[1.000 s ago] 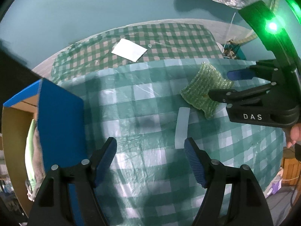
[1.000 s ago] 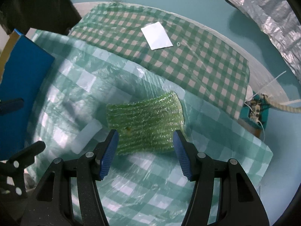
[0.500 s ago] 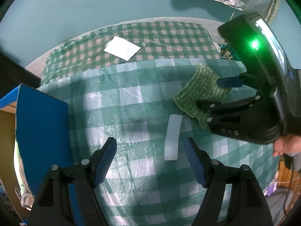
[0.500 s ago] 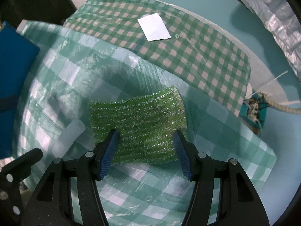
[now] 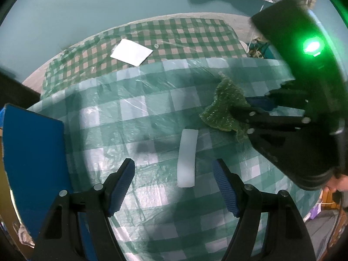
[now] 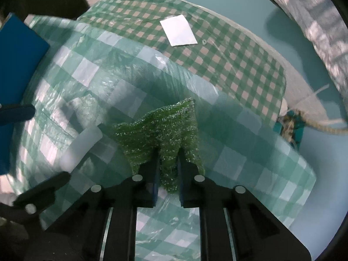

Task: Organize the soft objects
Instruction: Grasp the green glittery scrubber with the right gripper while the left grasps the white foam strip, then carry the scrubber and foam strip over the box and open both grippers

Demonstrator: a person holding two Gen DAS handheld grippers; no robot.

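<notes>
A glittery green scrub pad [image 6: 167, 130] is bunched up between the blue pads of my right gripper [image 6: 168, 165], which is shut on it just above the checked tablecloth [image 6: 108, 82]. In the left wrist view the same green scrub pad [image 5: 224, 106] hangs crumpled from the right gripper [image 5: 245, 108]. A white foam strip [image 5: 187, 157] lies flat on the cloth, between and just beyond the fingers of my left gripper [image 5: 174, 171], which stands open with nothing held. The white foam strip [image 6: 81, 145] also shows left of the pad.
A blue-sided cardboard box [image 5: 32, 156] stands at the table's left edge. A white paper sheet [image 5: 131, 52] lies on the far, small-checked cloth [image 5: 184, 37]. Silver foil [image 6: 315, 21] lies on the teal floor beyond. A hand [image 5: 337, 182] shows at the right.
My right gripper has closed on the green pad, crumpling it upward from flat. The left gripper has come nearer the white strip, which now sits between its fingers.
</notes>
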